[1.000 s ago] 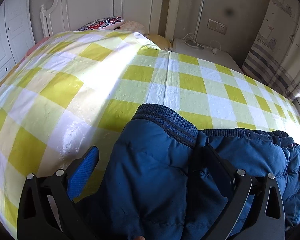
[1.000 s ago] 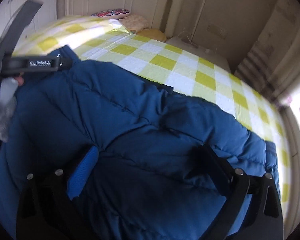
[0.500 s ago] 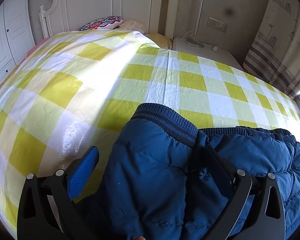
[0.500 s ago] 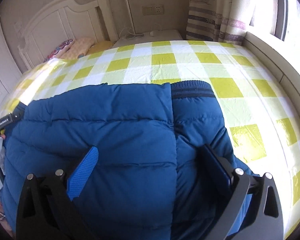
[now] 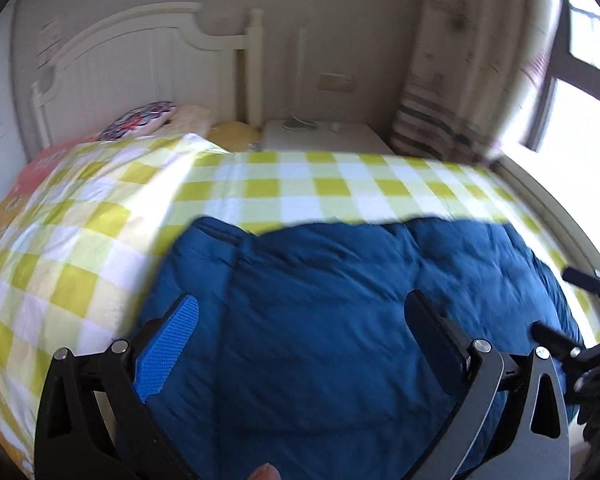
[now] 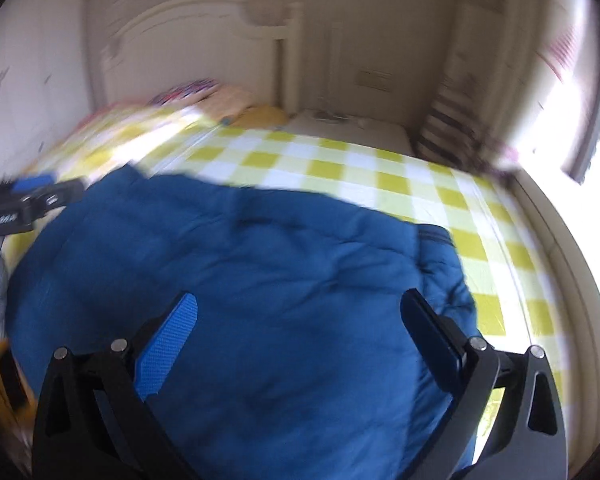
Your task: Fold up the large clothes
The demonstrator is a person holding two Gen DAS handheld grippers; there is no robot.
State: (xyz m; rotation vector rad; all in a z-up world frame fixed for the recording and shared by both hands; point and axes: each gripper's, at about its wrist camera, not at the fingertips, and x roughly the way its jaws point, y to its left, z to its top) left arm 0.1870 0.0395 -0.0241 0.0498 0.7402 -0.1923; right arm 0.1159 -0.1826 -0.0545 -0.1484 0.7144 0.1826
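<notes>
Both grippers, left [image 5: 300, 332] & right [image 6: 298, 330], are now pulling back w/ jaws spread & holding nothing, vs. low over the blue puffer jacket [image 5: 340, 300] 1 s ago, so it's lying bundled on the checked bedsheet [image 5: 260, 188], prob. fold nearly done.

A bed [image 5: 284, 188] fills most of both views, covered by a yellow-and-white checked sheet [image 5: 100, 240]. A white headboard [image 5: 140, 64] stands against the beige wall at its far end. Near it lie a patterned pillow [image 5: 140, 120], a pale pillow [image 5: 192, 114] just beside that, and a yellow one [image 5: 232, 132]. A white nightstand [image 5: 324, 138] sits beside the bed, below a wall socket [image 5: 338, 82]. A striped curtain [image 5: 444, 120] hangs next to a bright window [image 5: 580, 112].
</notes>
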